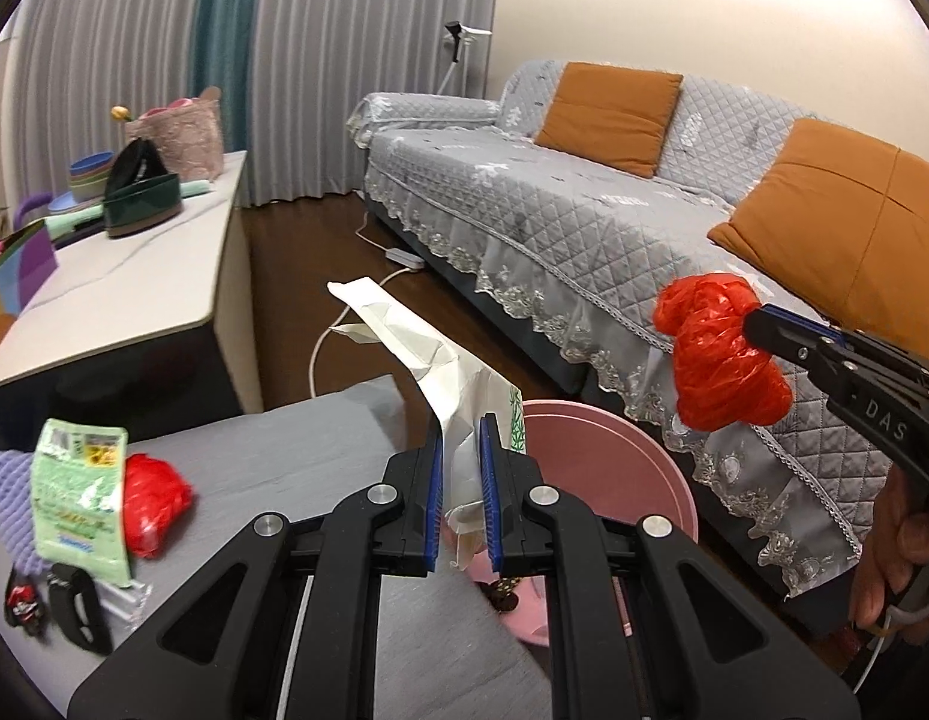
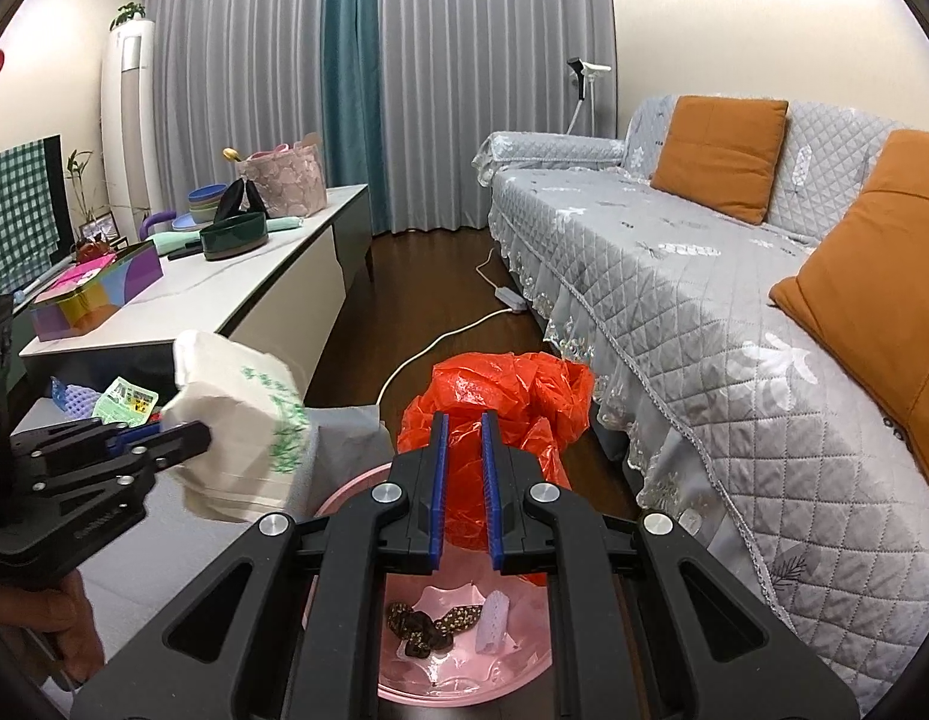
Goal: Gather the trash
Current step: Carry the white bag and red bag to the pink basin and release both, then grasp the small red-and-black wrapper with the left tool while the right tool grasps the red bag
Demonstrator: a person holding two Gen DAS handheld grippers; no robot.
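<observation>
My left gripper [image 1: 461, 480] is shut on a crumpled white paper wrapper with green print [image 1: 416, 342], held above the rim of the pink bin [image 1: 614, 450]. It also shows in the right wrist view [image 2: 236, 420]. My right gripper [image 2: 464, 480] is shut on a red plastic bag [image 2: 500, 396], held over the pink bin [image 2: 464, 678]; the bag also shows in the left wrist view [image 1: 722, 360]. The bin holds a few scraps. On the grey table [image 1: 284, 456] lie a green packet [image 1: 80, 498] and another red bag [image 1: 155, 504].
A grey quilted sofa [image 1: 584, 210] with orange cushions stands to the right. A white low cabinet [image 1: 122, 288] with bowls and boxes stands to the left. A white power cord [image 1: 344, 318] runs across the dark floor. Purple foam netting [image 1: 8, 498] and black items lie on the table.
</observation>
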